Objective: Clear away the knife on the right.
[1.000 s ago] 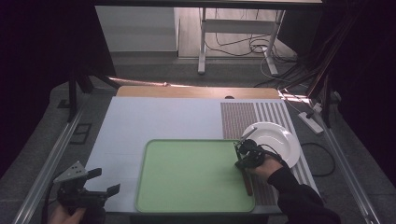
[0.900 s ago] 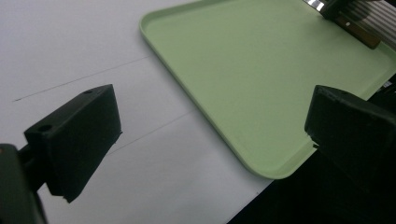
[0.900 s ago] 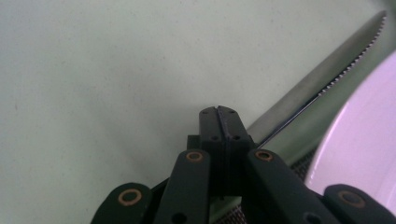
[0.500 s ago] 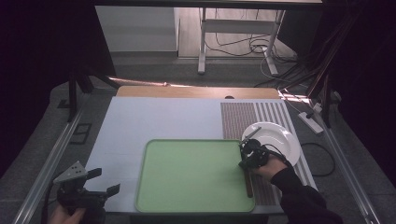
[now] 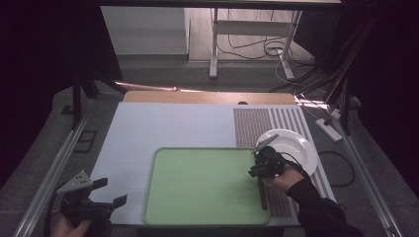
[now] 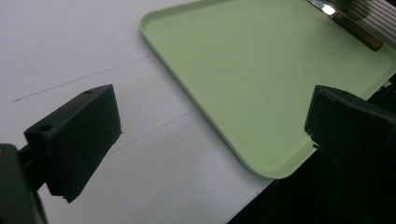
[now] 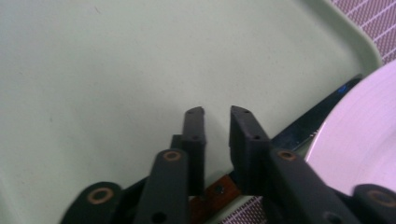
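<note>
Since a second ago the right gripper (image 5: 260,165) has shifted only slightly at the right edge of the green tray (image 5: 197,197), staying beside the white plate (image 5: 296,148); the left gripper (image 5: 106,192) has not moved. The right jaws stand nearly together with a narrow gap, gripping nothing, above a knife (image 7: 317,114) with a brown handle lying between tray and plate on the striped mat (image 5: 276,123). The left jaws are wide apart over the white table (image 6: 70,56)

One flat pale-green plastic tray (image 5: 197,192), one round white plate (image 5: 294,148), one wooden-handled knife (image 5: 262,193), one striped woven placemat (image 5: 257,123), two black handheld grippers.
</note>
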A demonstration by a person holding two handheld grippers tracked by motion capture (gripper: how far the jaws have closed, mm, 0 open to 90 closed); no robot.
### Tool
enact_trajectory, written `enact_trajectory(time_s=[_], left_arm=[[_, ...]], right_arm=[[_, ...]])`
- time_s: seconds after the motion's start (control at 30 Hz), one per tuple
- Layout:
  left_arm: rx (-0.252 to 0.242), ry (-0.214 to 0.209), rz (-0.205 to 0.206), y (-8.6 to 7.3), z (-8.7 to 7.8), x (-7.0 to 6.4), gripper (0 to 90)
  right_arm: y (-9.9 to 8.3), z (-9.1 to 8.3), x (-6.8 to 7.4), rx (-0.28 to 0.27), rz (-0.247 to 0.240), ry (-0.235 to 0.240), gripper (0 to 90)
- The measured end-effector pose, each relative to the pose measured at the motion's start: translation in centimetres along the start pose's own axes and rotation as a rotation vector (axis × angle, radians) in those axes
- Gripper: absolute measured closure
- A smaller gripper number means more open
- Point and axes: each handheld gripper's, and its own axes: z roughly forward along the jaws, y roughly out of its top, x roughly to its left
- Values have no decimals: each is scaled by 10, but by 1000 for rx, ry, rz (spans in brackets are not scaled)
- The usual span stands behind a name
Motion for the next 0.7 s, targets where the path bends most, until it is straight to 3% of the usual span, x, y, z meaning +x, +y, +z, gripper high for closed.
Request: enact_trajectory(time_s=[0.2,0.37,0.7], left_arm=[[1,1,1,0,0,0,35],[1,2,2,0,0,0,34],[2,2,3,1,1,0,34]], right_arm=[[1,-8,9,-54,-7,-19,582],[-1,-16,12,-95,16,-31,489],[-8,-26,16,-136,38,-59,299]])
